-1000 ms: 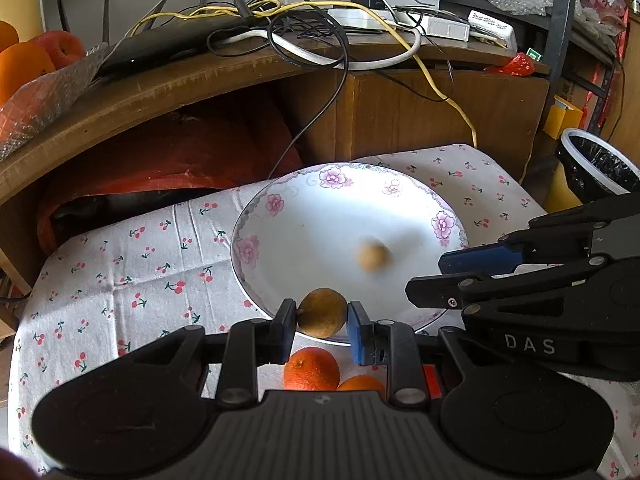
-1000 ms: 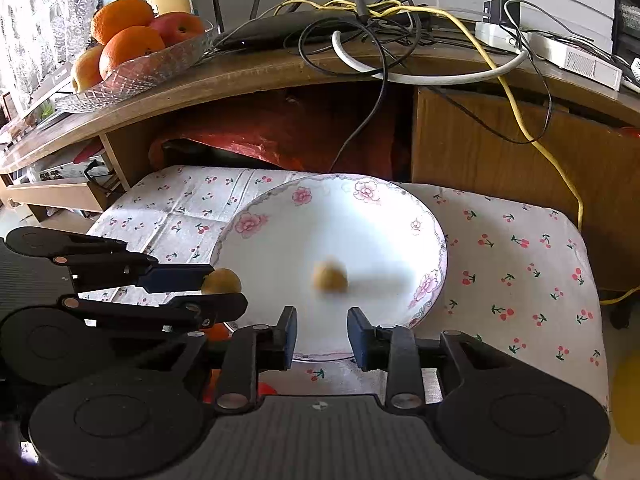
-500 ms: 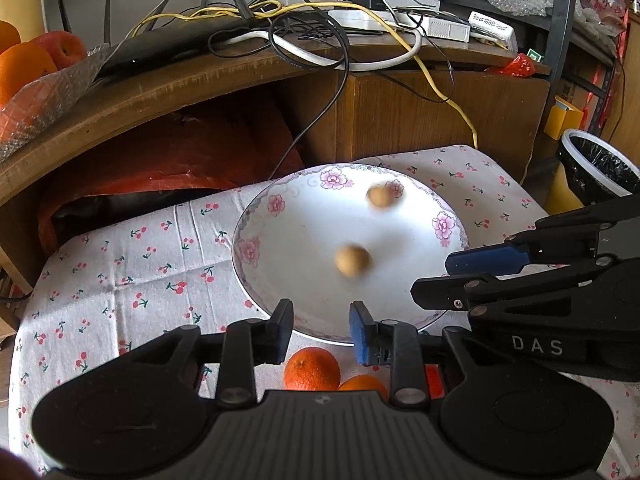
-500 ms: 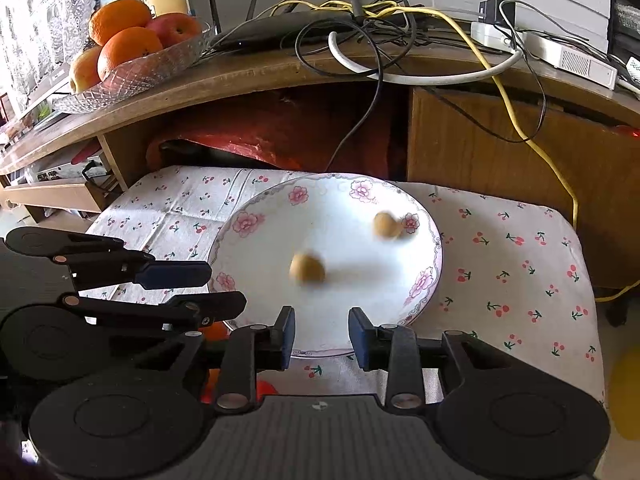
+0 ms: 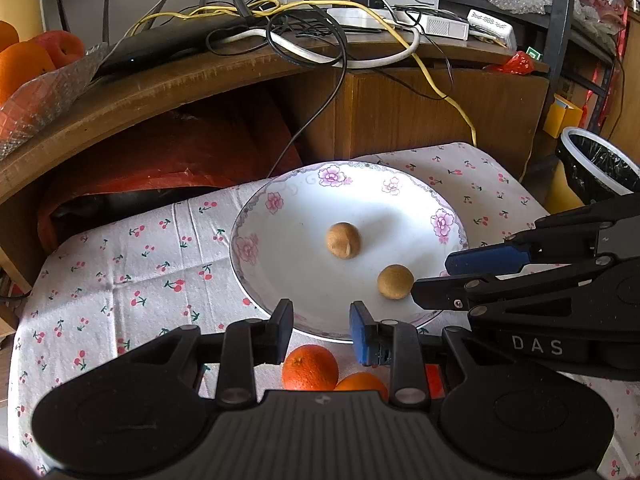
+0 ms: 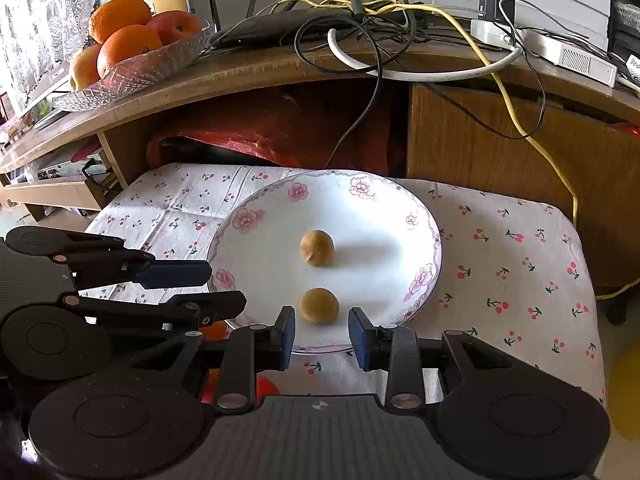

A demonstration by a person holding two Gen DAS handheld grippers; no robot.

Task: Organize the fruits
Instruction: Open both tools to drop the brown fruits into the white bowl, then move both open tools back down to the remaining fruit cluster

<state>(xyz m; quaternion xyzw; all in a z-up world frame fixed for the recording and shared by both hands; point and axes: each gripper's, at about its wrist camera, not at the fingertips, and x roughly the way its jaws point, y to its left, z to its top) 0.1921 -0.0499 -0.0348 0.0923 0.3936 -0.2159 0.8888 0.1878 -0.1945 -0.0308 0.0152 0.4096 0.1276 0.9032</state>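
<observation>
Fruits: two small round brown ones lie apart on a white plate [image 5: 256, 240] with pink flowers on its rim, one [image 5: 343, 240] near the middle, the other [image 5: 395, 282] closer to the near right rim. The plate sits on a cherry-print cloth [image 5: 120, 280]. Two oranges [image 5: 310, 367] lie on the cloth just before the plate's near rim, touching each other. The left gripper [image 5: 320, 332] hangs above the oranges, jaws spread, holding nothing. The right gripper [image 6: 321, 338] reaches in from the right over the plate's edge, jaws also spread and empty, the nearer brown fruit just ahead of them. Behind, a wooden shelf [image 6: 240, 76] carries tangled cables [image 6: 380, 20] and a glass bowl [image 6: 132, 76] of oranges and apples.
</observation>
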